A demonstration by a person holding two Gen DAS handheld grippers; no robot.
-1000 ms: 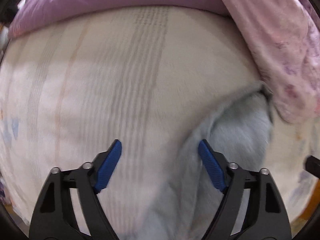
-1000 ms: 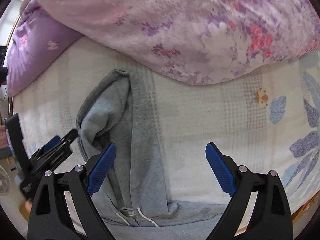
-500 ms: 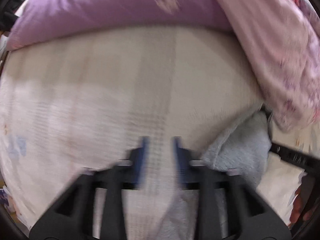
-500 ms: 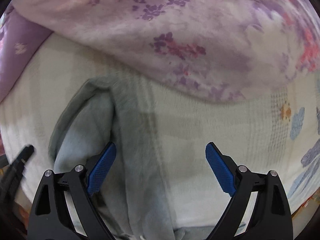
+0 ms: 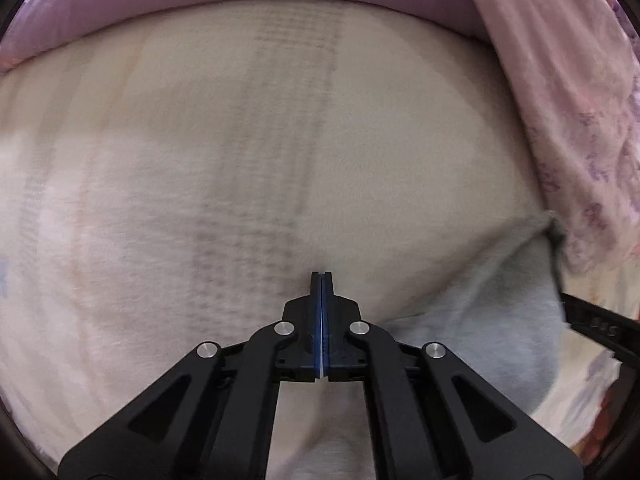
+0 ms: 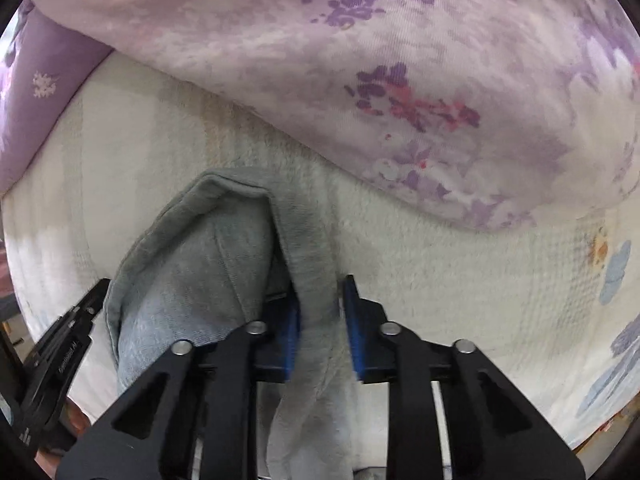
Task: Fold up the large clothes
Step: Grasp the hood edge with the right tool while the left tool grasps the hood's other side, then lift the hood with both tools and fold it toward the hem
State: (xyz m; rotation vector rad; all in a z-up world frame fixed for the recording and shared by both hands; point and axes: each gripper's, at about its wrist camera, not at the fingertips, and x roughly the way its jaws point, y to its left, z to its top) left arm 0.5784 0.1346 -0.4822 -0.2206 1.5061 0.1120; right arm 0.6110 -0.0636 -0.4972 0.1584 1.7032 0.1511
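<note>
A: Where is the garment, and what has hold of it?

B: A grey hoodie (image 6: 192, 280) lies on a pale blanket (image 6: 440, 272) spread over a bed. The right gripper (image 6: 320, 312) is closing, its blue pads on either side of a raised grey fold. The left gripper (image 5: 321, 280) has its pads pressed together with nothing visible between them; the hoodie (image 5: 500, 320) sits just to its right.

A: How much room is around it?

B: Bare blanket stretches ahead and to the left. A floral quilt (image 6: 360, 60) overhangs close behind the hoodie's far edge, beside a purple pillow (image 5: 200, 8).

A: Any writing?

B: Small lettering on the left gripper's side, too blurred to read.
</note>
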